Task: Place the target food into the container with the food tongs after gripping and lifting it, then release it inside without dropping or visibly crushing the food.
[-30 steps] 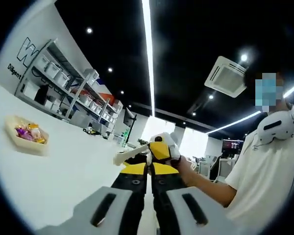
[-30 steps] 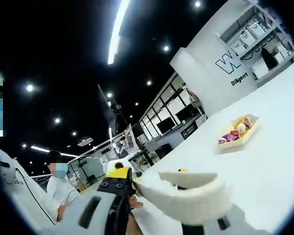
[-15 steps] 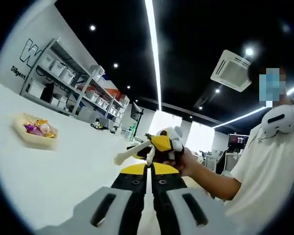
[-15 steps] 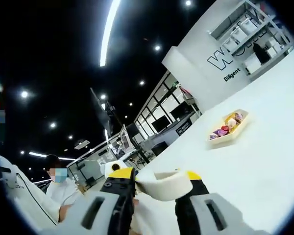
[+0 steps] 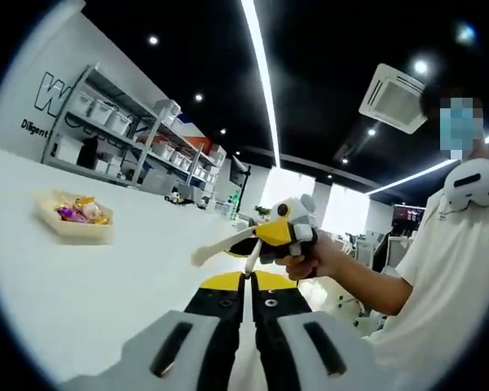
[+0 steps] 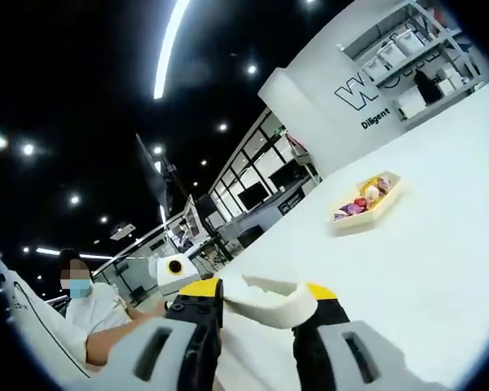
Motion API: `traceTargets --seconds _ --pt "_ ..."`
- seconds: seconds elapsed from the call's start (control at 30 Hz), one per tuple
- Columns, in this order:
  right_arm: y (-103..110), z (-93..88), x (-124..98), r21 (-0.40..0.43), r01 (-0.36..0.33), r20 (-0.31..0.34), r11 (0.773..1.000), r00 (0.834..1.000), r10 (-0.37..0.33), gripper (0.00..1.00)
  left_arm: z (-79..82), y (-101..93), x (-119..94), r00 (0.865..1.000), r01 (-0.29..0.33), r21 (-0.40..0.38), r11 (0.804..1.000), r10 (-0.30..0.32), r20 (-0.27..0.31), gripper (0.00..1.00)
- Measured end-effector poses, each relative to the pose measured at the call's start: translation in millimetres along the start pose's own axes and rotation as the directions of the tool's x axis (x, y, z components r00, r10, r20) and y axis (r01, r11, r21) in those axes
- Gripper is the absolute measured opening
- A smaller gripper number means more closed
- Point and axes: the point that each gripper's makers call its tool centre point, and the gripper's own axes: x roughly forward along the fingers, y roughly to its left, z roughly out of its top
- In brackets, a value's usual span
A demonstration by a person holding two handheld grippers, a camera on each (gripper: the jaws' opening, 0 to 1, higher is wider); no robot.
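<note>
White and broad, the surface (image 6: 440, 244) runs out under black ceilings and strip lights. Nearest in the right gripper view, the right gripper (image 6: 257, 305) has its fingers clamped on cream food tongs (image 6: 269, 297). In the left gripper view, the left gripper (image 5: 250, 303) has its fingers pressed together, holding nothing; beyond it a person's hand (image 5: 314, 257) carries the right gripper with the tongs. Farther off, a cream container (image 6: 367, 198) of colourful food (image 6: 361, 201) sits on the surface, well apart from the tongs. Shelving (image 5: 114, 138) lines the far wall.
</note>
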Motion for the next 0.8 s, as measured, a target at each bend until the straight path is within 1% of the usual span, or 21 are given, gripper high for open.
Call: traceTargets --seconds 0.07,0.27,0.53,0.6,0.7,0.8 --pt "-3.5 -2.9 -0.3 -0.002 0.014 -0.013 1.000 1.000 -0.014 0.29 -2.0 2.7 -1.4 1.000 -0.014 0.014 1.000 0.014 -0.016 0.03" --pt "-10.7 -9.0 -2.2 0.001 0.034 -0.031 0.999 0.999 -0.034 0.29 -10.9 4.1 -4.5 0.998 -0.023 0.043 0.999 0.026 -0.065 0.02" --pt "-17.9 -23.1 0.9 0.013 0.056 -0.080 0.998 0.995 -0.055 0.28 -24.1 10.9 -12.2 0.994 -0.036 0.036 0.999 0.039 -0.107 0.02" --pt "-20.1 -30.1 2.9 0.033 0.071 -0.102 0.997 0.992 -0.067 0.28 -28.6 13.3 -14.0 0.991 -0.044 0.034 0.998 0.048 -0.128 0.03" --pt "-22.9 -39.3 7.3 0.032 0.081 -0.126 0.996 0.989 -0.077 0.28 -37.3 20.8 -19.2 0.983 -0.063 0.036 0.997 0.068 -0.172 0.03" --pt "-25.5 -42.5 10.6 0.043 0.094 -0.129 0.995 0.988 -0.088 0.28 -39.1 23.4 -21.6 0.979 -0.077 0.041 0.996 0.083 -0.185 0.03"
